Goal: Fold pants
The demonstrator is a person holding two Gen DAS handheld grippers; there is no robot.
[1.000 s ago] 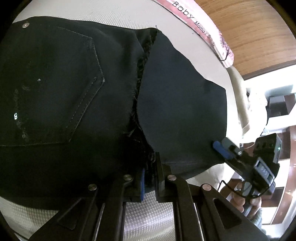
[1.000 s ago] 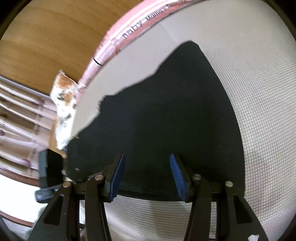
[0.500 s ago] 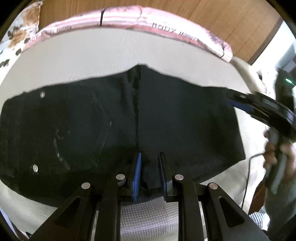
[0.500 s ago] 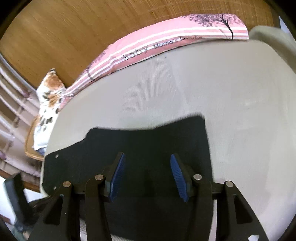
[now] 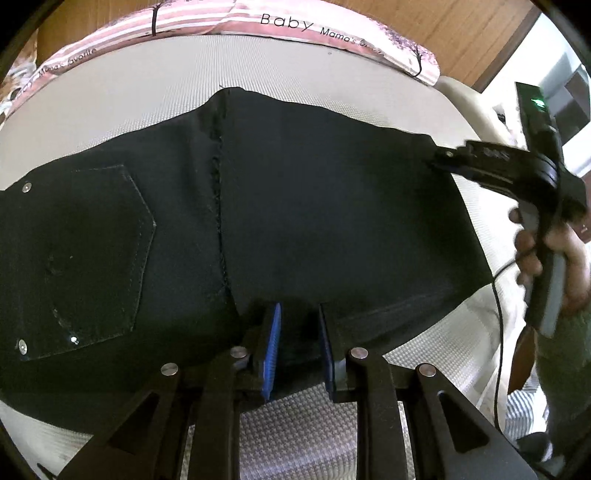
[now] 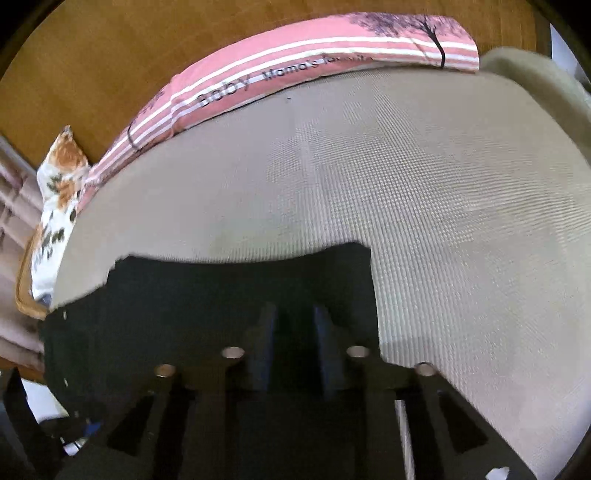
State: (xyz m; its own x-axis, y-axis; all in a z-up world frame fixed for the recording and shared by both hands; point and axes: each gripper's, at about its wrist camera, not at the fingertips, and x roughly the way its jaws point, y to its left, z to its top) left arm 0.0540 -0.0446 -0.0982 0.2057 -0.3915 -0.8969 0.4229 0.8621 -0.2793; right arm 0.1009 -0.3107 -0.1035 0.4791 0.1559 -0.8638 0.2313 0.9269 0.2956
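Black pants (image 5: 295, 221) lie flat on the beige mattress (image 5: 147, 96), with a back pocket (image 5: 92, 258) at the left. My left gripper (image 5: 297, 343) has its blue pads a small way apart at the near edge of the pants, with dark cloth between them. My right gripper (image 5: 443, 157) reaches the far right corner of the pants in the left wrist view. In the right wrist view the pants (image 6: 207, 295) fill the lower left, and the right gripper (image 6: 293, 332) has its pads narrowly apart over the cloth.
A pink striped pillow (image 5: 314, 26) lies along the far edge of the mattress, against a wooden wall (image 6: 110, 55). A floral cushion (image 6: 59, 192) sits at the far left. A hand (image 5: 554, 254) holds the right gripper's handle.
The pants have been laid down flat. The left pads have parted a little. The right pads have come much closer together at the pants' corner.
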